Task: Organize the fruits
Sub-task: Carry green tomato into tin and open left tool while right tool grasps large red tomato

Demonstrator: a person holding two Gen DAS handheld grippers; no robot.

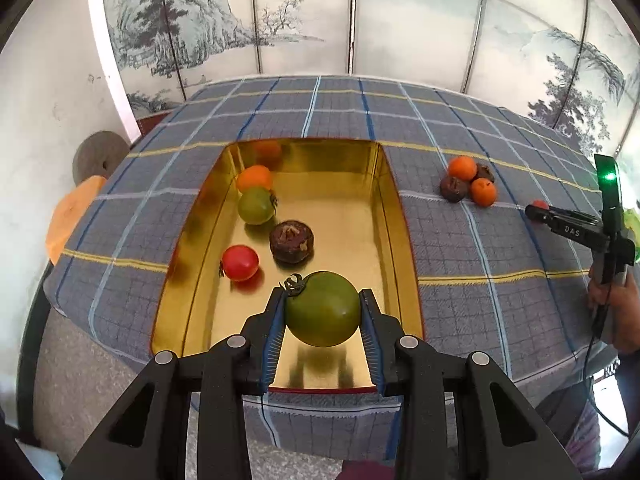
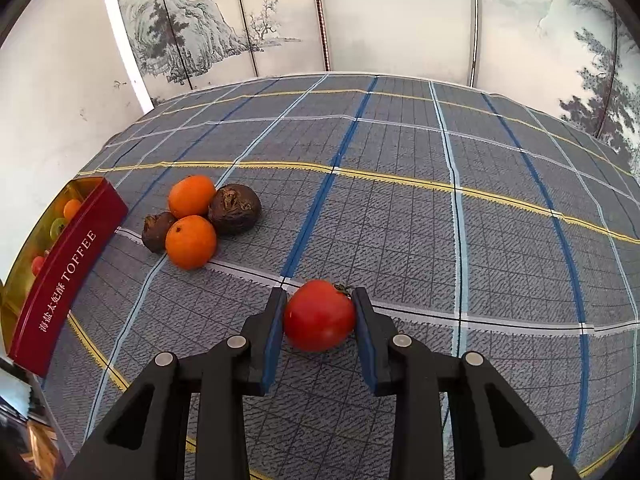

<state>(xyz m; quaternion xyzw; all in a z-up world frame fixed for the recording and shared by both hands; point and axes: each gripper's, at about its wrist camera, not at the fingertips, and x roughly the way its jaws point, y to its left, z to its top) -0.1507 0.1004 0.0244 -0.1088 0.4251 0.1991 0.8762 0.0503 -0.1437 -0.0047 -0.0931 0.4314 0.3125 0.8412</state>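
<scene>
My left gripper [image 1: 323, 300] is shut on a green tomato [image 1: 322, 309] and holds it over the near end of the gold tin tray [image 1: 396, 216]. The tray holds an orange [image 1: 254, 178], a green tomato [image 1: 256, 205], a brown passion fruit [image 1: 291, 241] and a red tomato [image 1: 239, 263]. My right gripper [image 2: 320, 296] is shut on a red tomato [image 2: 319, 314] low over the plaid cloth. Two oranges [image 2: 191, 241] and two brown passion fruits [image 2: 235, 208] lie together on the cloth to its left. The tray's red TOFFEE wall [image 2: 66, 276] shows far left.
The plaid tablecloth [image 2: 440, 220] covers the table. A painted folding screen [image 1: 360, 20] stands behind it. A grey disc [image 1: 100, 156] and an orange object [image 1: 70, 216] sit beyond the table's left edge. The right gripper [image 1: 538, 210] shows in the left wrist view.
</scene>
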